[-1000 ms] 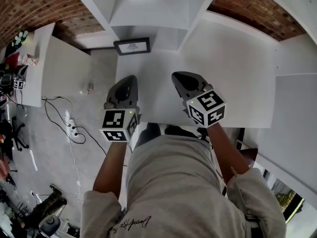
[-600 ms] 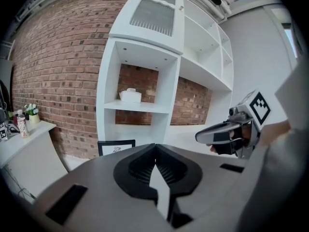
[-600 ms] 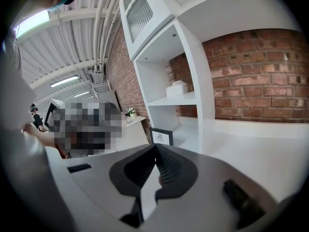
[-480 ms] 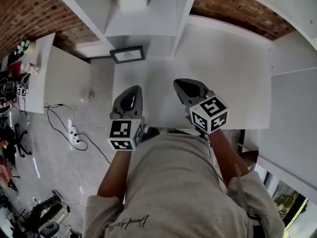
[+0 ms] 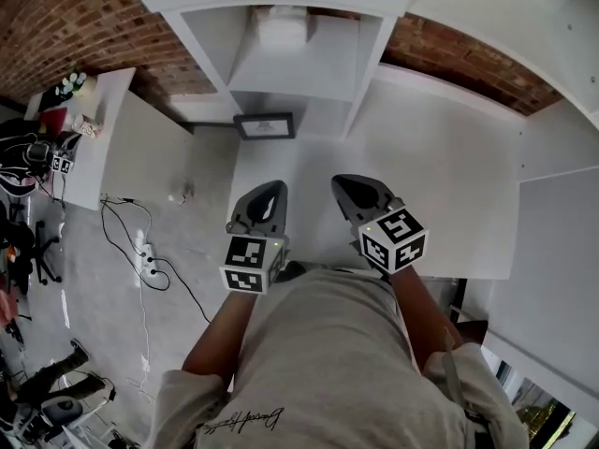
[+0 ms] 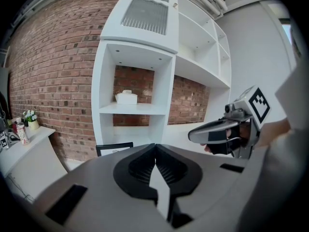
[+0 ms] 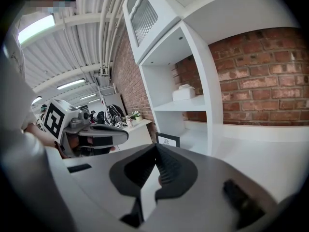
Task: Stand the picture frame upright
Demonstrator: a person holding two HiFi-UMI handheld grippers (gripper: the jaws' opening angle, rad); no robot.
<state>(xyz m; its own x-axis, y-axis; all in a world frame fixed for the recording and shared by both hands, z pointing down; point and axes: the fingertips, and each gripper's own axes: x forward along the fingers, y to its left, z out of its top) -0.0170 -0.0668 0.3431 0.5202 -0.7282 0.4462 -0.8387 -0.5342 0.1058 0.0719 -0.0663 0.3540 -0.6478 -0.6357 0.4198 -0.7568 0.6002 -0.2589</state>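
My left tongs (image 5: pixel 270 191) and right tongs (image 5: pixel 348 183) are both closed together on nothing, at the centre over the white tabletop (image 5: pixel 449 176). The picture frame (image 5: pixel 265 125) is well apart from them, at upper centre at the foot of the shelf (image 5: pixel 309 54). In the gripper views it seems to stand on its edge, so I judge no further move is certainly needed.

Grey plastic left gripper (image 5: pixel 268 193) and right gripper (image 5: pixel 350 186), black ribbed pads (image 6: pixel 170 167), black-white marker cubes (image 5: pixel 251 263); beige short-sleeved T-shirt (image 5: pixel 328 363), dark script print (image 5: pixel 241 423) at 7 o'clock.
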